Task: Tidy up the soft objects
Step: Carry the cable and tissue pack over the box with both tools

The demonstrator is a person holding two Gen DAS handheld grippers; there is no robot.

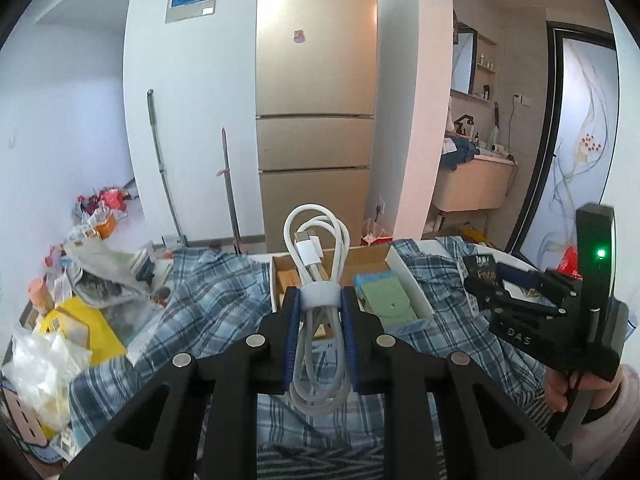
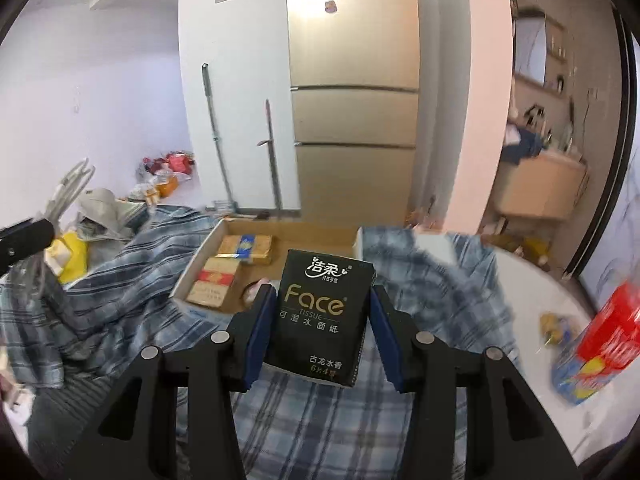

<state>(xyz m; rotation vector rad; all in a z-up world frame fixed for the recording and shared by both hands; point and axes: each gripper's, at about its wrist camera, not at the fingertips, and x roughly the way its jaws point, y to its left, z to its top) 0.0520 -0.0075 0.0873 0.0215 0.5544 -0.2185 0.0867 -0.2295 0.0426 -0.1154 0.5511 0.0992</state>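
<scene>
Both hands loaded now: left claw (image 1: 319, 320) clenched on a coiled white charging cable (image 1: 316, 280); right claw (image 2: 320, 324) clamped on a black Face tissue pack (image 2: 320, 316); both above the plaid cloth, short of the partly filled cardboard box (image 2: 320, 236); dropping them in is left.

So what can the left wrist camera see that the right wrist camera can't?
Only the left wrist view shows the white cable, bundled with a strap and pinched in the left gripper, plus a green pouch in the box. Only the right wrist view shows the front of the black tissue pack clamped in the right gripper, and a red package on the white table. Both show the cardboard box, the plaid cloth and the gold fridge.
</scene>
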